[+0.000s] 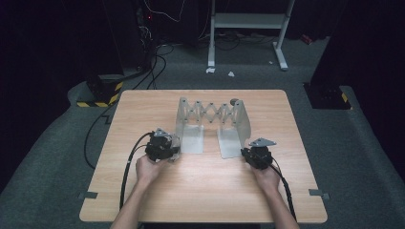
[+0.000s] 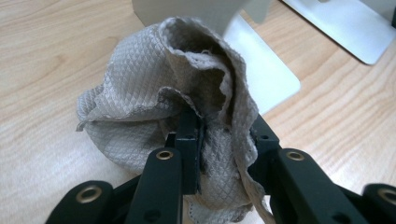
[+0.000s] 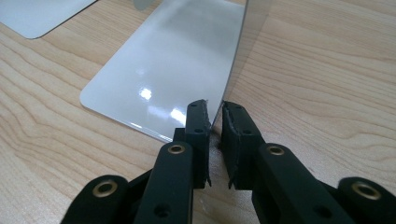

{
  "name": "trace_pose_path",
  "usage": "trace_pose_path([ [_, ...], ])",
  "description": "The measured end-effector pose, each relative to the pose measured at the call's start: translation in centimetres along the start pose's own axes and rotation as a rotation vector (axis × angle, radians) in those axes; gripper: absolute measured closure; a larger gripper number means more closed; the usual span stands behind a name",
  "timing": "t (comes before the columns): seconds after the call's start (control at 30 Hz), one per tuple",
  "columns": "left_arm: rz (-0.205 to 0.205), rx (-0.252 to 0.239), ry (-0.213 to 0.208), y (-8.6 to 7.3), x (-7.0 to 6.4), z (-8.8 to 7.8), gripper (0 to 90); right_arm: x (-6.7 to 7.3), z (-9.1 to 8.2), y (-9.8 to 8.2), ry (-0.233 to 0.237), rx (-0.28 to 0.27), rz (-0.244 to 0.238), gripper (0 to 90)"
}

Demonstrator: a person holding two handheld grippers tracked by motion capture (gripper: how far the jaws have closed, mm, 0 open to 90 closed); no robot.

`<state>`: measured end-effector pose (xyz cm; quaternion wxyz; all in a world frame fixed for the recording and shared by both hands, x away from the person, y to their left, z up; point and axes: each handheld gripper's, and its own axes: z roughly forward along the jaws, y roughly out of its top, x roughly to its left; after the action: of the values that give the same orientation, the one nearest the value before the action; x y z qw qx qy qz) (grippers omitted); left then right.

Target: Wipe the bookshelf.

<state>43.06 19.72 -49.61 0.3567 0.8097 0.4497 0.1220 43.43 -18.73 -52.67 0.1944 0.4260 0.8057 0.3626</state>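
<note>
A crumpled grey quilted cloth [image 2: 154, 93] is bunched between the jaws of my left gripper [image 2: 224, 122], which is shut on it. From above, that gripper [image 1: 173, 145] sits at the left foot of a folding metal rack [image 1: 210, 113] with a scissor lattice between two upright end plates. My right gripper [image 1: 246, 152] is at the rack's right end plate [image 1: 242, 123]. Its jaws [image 3: 214, 111] pinch the thin near edge of that upright plate [image 3: 233, 65], just above the shiny flat base plate [image 3: 173, 60].
The rack stands in the middle of a wooden table [image 1: 200, 191], with bare wood in front and to both sides. A second flat base plate [image 2: 266, 70] lies just beyond the cloth. Cables and a white frame [image 1: 248, 21] are on the floor behind.
</note>
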Motion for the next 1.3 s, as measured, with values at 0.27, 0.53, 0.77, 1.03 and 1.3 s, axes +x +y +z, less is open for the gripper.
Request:
trace_pose_path([
  [0.27, -0.021, -0.013, 0.078, -1.0, 0.7, -1.4, 71.2, 0.0, 0.0, 0.0, 0.004, 0.000, 0.001, 81.0],
  [0.53, -0.152, -0.020, 0.184, -1.6, 2.7, -2.6, 68.2, 0.0, 0.0, 0.0, 0.005, 0.000, 0.002, 81.0],
  [0.77, -0.168, 0.001, 0.186, -1.5, 2.6, -3.1, 54.7, 0.0, 0.0, 0.0, 0.004, 0.000, 0.001, 81.0],
  [1.03, -0.162, -0.070, 0.205, -1.1, 1.7, -4.9, 37.3, 0.0, 0.0, 0.0, 0.005, 0.000, 0.001, 81.0],
  [1.3, -0.157, -0.080, 0.213, -0.3, 0.7, -6.4, 27.8, 0.0, 0.0, 0.0, 0.006, 0.001, 0.005, 80.9],
])
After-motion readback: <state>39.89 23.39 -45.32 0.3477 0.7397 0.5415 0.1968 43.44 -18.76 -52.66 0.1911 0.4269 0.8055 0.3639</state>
